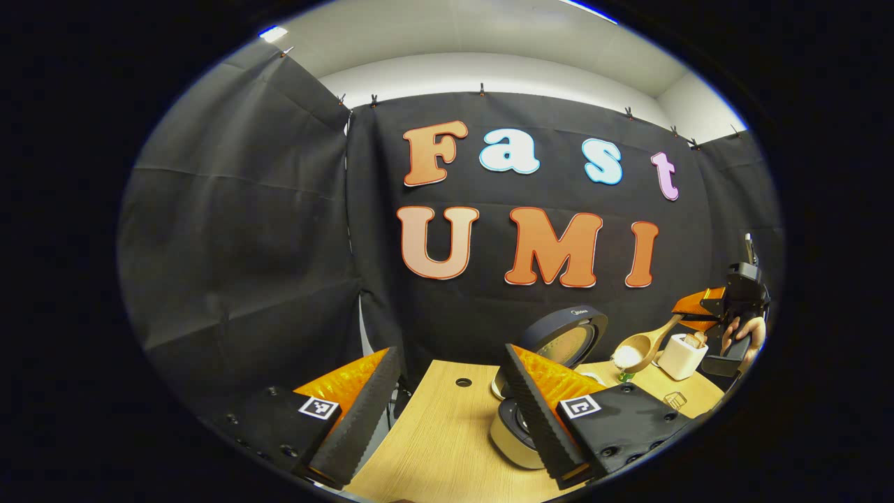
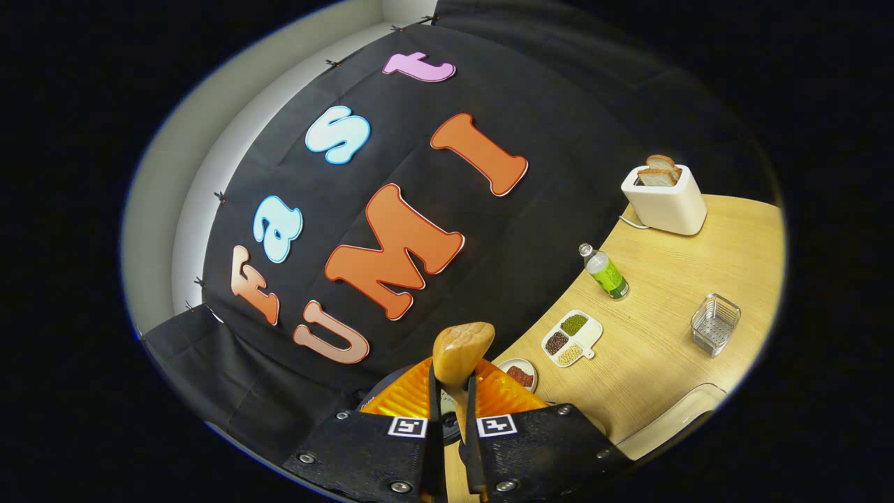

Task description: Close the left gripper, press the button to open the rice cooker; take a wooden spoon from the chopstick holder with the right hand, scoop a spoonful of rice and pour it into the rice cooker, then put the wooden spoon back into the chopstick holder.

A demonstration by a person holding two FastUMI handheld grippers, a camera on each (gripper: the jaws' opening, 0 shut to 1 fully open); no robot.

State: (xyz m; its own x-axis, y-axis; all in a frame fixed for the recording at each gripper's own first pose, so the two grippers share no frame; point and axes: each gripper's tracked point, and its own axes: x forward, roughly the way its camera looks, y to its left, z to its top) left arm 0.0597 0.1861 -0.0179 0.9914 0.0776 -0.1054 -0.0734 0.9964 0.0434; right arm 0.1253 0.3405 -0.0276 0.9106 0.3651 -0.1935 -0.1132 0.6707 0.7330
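R gripper clamped on the spoon: both fingers pinch the handle, bowl sticks up past the tips, tilted. Seen from the left gripper view, the same gripper is far off at the right w/ a hand behind it; the spoon slants down-left from it, white rice heaped in the bowl, held above the table between the cooker and a white toaster.

L gripper open, jaws wide apart, nothing between them, low over the table's near-left part. Its right finger covers part of the cooker; lid up, standing open behind that finger.

Around, right gripper view: small round dish just beside the fingers; white tray w/ 3 grain sections next out; green bottle lying tilted beyond that; toaster w/ 2 bread slices at the far end; wire-mesh holder well apart toward the near edge. Pale tray corner at the table edge.

Table: light wood, round cable hole near the back. Black cloth wall behind, white wall and ceiling above it.
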